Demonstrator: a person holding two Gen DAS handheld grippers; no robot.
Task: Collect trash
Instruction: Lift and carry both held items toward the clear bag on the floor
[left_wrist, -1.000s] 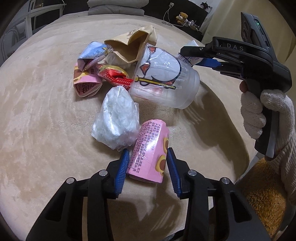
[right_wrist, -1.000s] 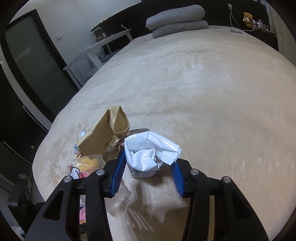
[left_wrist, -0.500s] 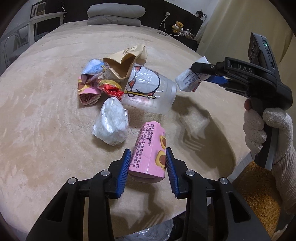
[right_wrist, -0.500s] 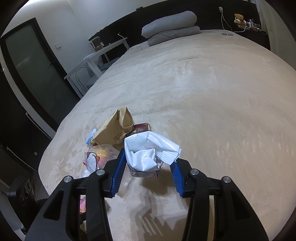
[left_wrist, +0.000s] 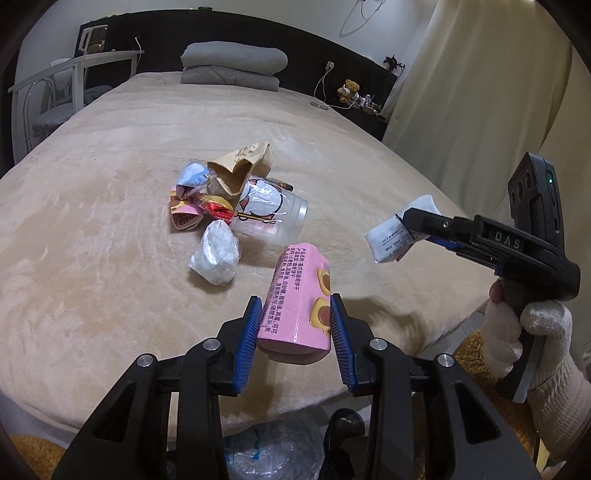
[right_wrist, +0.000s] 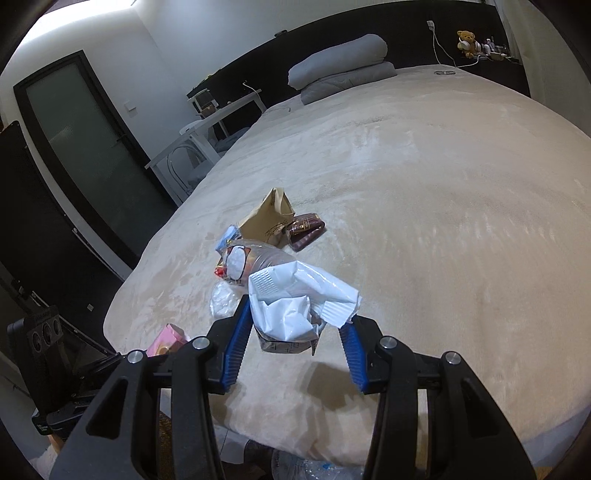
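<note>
Now L gripper (left_wrist: 295, 325) clamps pink box (left_wrist: 301, 295); R gripper (right_wrist: 295, 332) pinches white wrapper (right_wrist: 295, 299), prob. plastic.

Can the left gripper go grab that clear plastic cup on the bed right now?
Probably not: the left gripper is shut on the pink box, so its jaws are full. The clear plastic cup itself lies unobstructed.

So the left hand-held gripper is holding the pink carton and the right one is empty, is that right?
Not quite. The left hand-held gripper does hold the pink carton, but the right hand-held gripper is shut on a crumpled white wrapper, as the right wrist view shows.
</note>
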